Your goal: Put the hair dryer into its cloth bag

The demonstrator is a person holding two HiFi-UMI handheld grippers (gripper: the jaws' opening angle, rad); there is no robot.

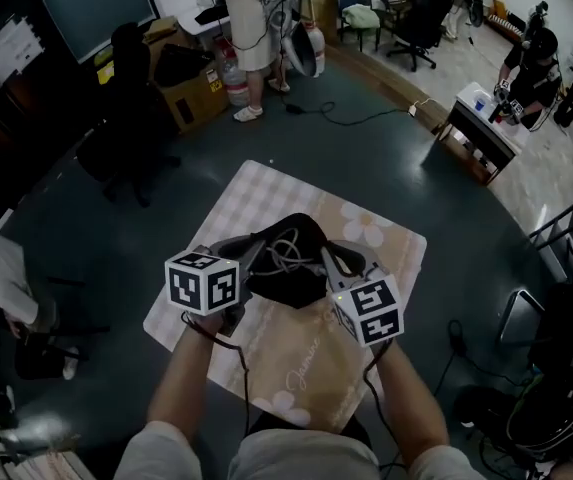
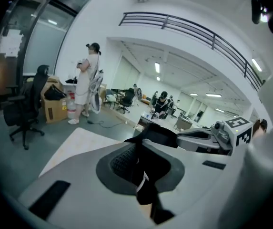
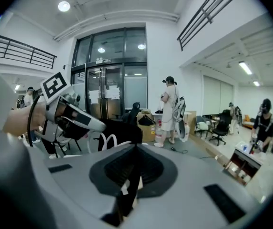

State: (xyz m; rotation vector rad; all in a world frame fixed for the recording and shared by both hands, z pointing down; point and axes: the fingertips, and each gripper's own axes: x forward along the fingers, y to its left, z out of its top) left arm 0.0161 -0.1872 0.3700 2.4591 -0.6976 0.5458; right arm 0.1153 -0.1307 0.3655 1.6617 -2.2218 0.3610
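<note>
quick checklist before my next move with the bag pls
1. Left gripper clamped on the cloth bag: ok, black fabric is pinched between its closed jaws.
2. Right gripper clamped on the opposite rim: ok, jaws closed on black fabric.
3. Bag mouth held open between the two grippers: ok.
4. Cord inside the mouth: ok, pale loops show within the opening.
5. Hair dryer body fully in: cannot tell, only the cord shows.
6. Bag over the tablecloth, not past its edge: ok.
</note>
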